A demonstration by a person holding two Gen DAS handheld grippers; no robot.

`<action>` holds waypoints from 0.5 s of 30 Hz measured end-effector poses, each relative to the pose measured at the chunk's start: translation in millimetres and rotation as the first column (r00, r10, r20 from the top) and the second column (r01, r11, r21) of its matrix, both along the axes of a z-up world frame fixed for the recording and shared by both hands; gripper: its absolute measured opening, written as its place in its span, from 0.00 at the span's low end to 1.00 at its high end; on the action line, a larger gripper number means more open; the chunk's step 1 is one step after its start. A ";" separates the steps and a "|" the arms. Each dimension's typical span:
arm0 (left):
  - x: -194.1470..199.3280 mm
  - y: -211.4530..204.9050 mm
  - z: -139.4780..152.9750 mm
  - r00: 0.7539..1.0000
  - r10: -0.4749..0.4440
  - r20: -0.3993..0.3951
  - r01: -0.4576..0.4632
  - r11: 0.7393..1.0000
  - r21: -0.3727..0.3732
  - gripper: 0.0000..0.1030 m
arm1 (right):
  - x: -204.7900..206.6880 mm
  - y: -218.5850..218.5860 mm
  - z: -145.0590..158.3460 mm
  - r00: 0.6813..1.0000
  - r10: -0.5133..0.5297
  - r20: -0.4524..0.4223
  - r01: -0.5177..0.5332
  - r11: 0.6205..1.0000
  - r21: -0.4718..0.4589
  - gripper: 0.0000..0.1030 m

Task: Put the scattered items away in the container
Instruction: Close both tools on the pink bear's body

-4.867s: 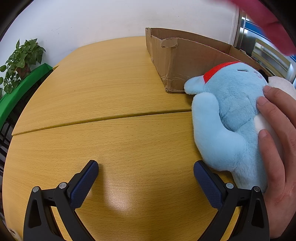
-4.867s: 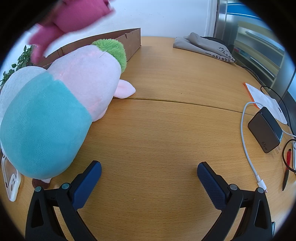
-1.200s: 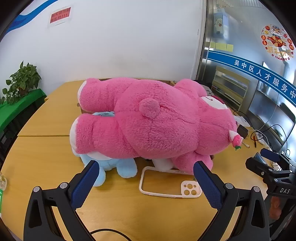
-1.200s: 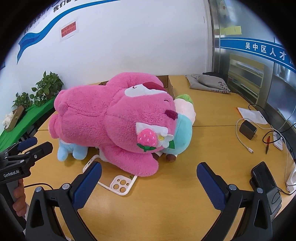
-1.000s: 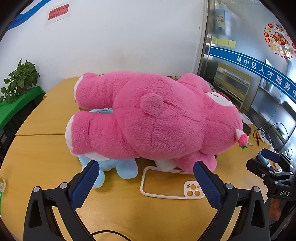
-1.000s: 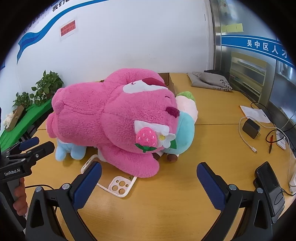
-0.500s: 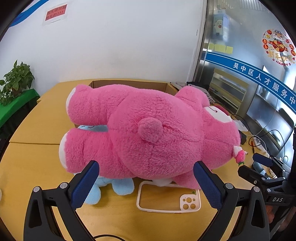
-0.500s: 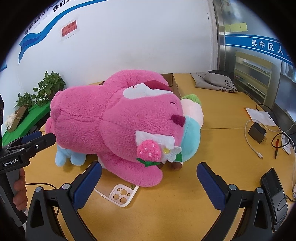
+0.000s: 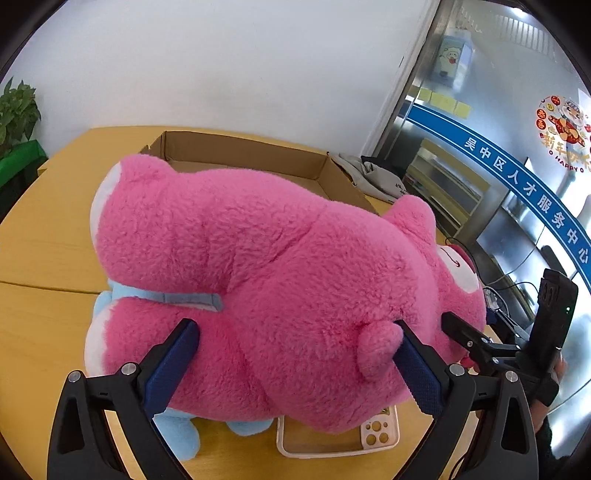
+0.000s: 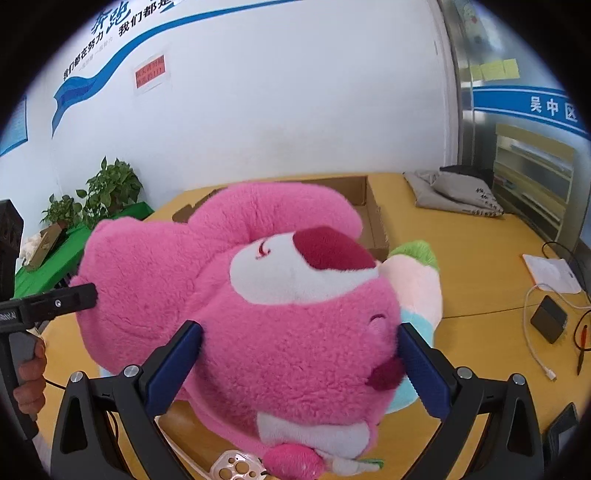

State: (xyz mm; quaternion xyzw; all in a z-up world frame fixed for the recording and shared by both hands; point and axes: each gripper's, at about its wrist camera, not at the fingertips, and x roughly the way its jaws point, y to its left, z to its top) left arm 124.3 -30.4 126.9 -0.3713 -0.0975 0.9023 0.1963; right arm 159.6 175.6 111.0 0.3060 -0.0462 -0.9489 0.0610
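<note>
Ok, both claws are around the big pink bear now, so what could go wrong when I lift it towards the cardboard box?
Three risks, as judgements:
1. The left claw and right claw straddle the big pink plush bear fully open; soft fur may slip.
2. The light blue plush toy and white phone case lie partly under it and may get dragged.
3. The bear looks nearly as large as the open cardboard box, so it may catch on the rim.

Readable signs and lettering in the room

A blue band (image 9: 532,192) on the glass partition read 吴中区人才服务中心; a round sticker (image 9: 563,127) above it read 新年快乐 and "HAPPY". White-wall lettering (image 10: 110,27) showed 奔跑 and 我们都在努力; the red notice (image 10: 149,72) stayed illegible.
</note>
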 end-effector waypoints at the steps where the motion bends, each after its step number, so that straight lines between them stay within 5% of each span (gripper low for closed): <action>1: 0.8 0.4 -0.2 1.000 -0.015 -0.008 0.015 1.000 0.002 0.93 | -0.4 0.7 -5.1 1.000 0.004 -0.007 -0.004 1.000 -0.007 1.00; 3: 1.0 3.3 0.8 0.998 -0.067 -0.007 0.067 0.997 0.027 0.75 | -1.6 3.9 -8.9 1.000 0.019 -0.008 -0.020 1.000 -0.017 1.00; 9: 2.8 8.8 6.1 0.994 -0.102 -0.027 0.102 0.995 0.005 0.59 | -10.0 14.8 -8.5 0.997 0.065 0.031 -0.063 0.996 -0.062 0.98; 15: 10.5 2.2 23.2 0.993 -0.099 -0.063 0.100 0.995 0.011 0.45 | 7.3 -3.3 16.7 0.996 0.066 -0.059 -0.067 0.998 -0.016 0.61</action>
